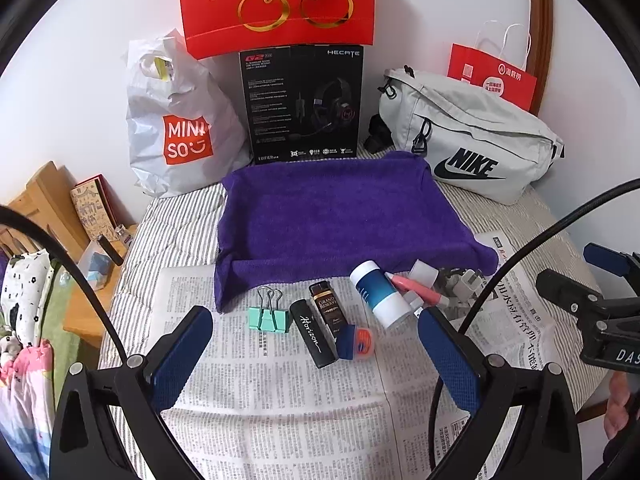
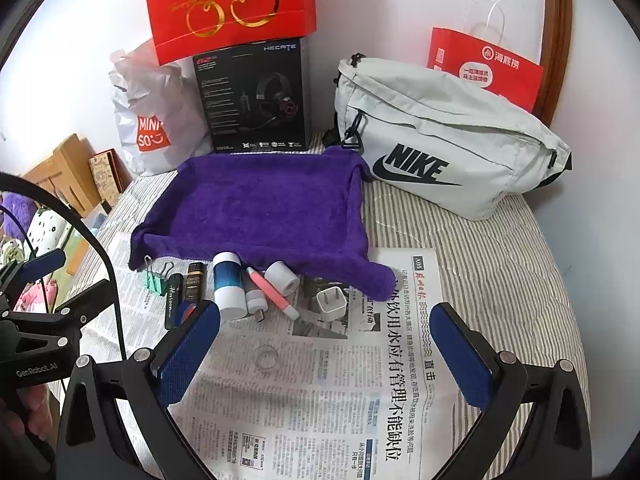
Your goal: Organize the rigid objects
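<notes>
A: What writing can be read?

B: "Horizon" is scripted in white on the black lighter [image 1: 313, 333], and "Grand Reserve" is printed on the small dark bottle [image 1: 327, 307] touching it. "MINISO" is seen on the crinkled white plastic bag [image 1: 180, 120], "NIKE" on the grey fabric bag [image 1: 472, 140], "HECATE" on the black headphone box [image 1: 304, 104], and "Cherries" in gold on the red paper bag [image 1: 276, 4].

A: And the small things?

B: They are lined up on the newspaper [image 2: 320, 392] along the near edge of the fluffy purple towel [image 2: 260, 208]: a mint binder clip [image 1: 269, 312], a blue-and-white cylinder [image 2: 229, 284], a pink pen [image 2: 272, 292], a white roll [image 2: 282, 278], a white plug cube [image 2: 331, 303].

A: The tools?

B: The left gripper [image 1: 316, 344] and the right gripper [image 2: 324, 340] are both spread wide, with nothing held.
</notes>
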